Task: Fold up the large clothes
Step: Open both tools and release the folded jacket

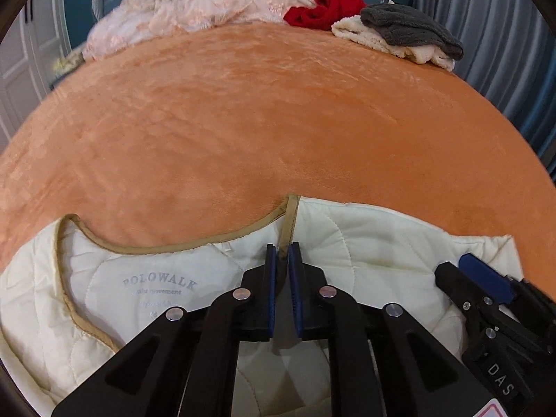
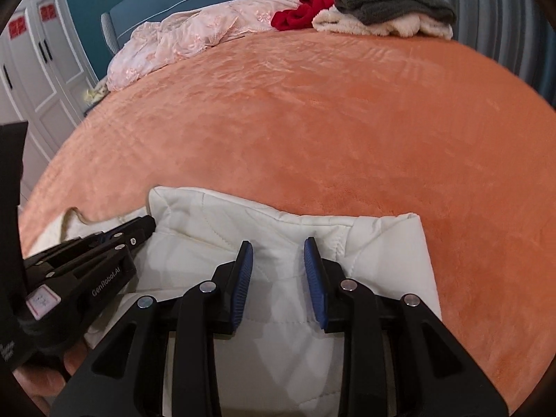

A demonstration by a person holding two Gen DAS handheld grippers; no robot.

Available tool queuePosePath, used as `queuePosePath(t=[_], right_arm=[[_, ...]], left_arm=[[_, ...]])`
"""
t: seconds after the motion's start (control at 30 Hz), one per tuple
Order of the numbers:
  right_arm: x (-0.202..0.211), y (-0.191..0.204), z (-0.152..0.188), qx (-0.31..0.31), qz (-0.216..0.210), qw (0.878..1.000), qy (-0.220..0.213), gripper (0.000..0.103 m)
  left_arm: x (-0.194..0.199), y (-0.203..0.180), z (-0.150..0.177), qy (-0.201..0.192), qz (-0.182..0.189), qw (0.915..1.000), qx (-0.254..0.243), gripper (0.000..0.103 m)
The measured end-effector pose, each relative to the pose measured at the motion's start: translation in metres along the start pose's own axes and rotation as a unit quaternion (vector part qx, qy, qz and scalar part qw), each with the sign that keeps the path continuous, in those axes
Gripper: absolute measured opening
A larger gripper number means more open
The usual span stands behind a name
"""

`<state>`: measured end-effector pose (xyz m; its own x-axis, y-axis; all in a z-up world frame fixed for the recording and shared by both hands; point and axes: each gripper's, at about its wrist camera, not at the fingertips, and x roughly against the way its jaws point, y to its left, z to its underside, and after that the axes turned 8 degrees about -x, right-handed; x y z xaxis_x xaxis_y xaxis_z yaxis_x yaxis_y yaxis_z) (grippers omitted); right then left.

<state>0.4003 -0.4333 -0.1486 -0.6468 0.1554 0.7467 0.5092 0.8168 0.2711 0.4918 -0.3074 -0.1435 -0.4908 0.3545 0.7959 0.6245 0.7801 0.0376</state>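
The cream quilted jacket (image 1: 351, 239) lies at the near edge of the bed, on the orange plush blanket (image 1: 243, 121), with its inside label facing up. The left gripper (image 1: 284, 253) is closed on the tan trim (image 1: 290, 222) at the jacket's front edge, just beside the neckline; the blue pads pinch this thin band between them. To its right, the right gripper (image 2: 278, 253) hovers over a folded part of the jacket with its jaws apart, and I see nothing pressed between the pads.

In my judgement the risk is in the left grip. It holds only a narrow strip of trim, so if the hand lifts fast, the heavy padded cloth may slip out, or the whole jacket may drag over the blanket and lose its shape. If the right gripper does not take its own corner before the lift, the fold will probably come out crooked.

Both grippers point steeply down toward the bed, close together, the right one a little to the side of the left.

At the far side of the bed lie a pink lace cover (image 1: 194, 10), a red garment (image 1: 326, 7) and a grey knit (image 1: 410, 27) on a cream fleece (image 1: 361, 34), well apart from the work.
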Motion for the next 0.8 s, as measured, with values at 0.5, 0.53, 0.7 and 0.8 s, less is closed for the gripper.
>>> queuePosePath(t=[0.5, 0.53, 0.7, 0.8], right_arm=[[0.006, -0.008, 0.003, -0.019, -0.039, 0.999, -0.017, 0.040], [0.011, -0.009, 0.001, -0.023, -0.036, 0.999, -0.017, 0.040], [0.100, 0.014, 0.001, 0.015, -0.008, 0.993, -0.115, 0.042], [0.140, 0.047, 0.015, 0.063, -0.036, 0.989, -0.127, 0.042]], left_arm=[[0.013, 0.019, 0.004, -0.022, 0.034, 0.9976, 0.056, 0.015], [0.025, 0.026, 0.006, -0.025, 0.034, 0.9962, 0.076, 0.016], [0.113, 0.063, 0.030, -0.080, 0.034, 0.9919, 0.093, 0.031], [0.147, 0.087, 0.058, -0.067, -0.023, 0.9957, 0.059, 0.032]])
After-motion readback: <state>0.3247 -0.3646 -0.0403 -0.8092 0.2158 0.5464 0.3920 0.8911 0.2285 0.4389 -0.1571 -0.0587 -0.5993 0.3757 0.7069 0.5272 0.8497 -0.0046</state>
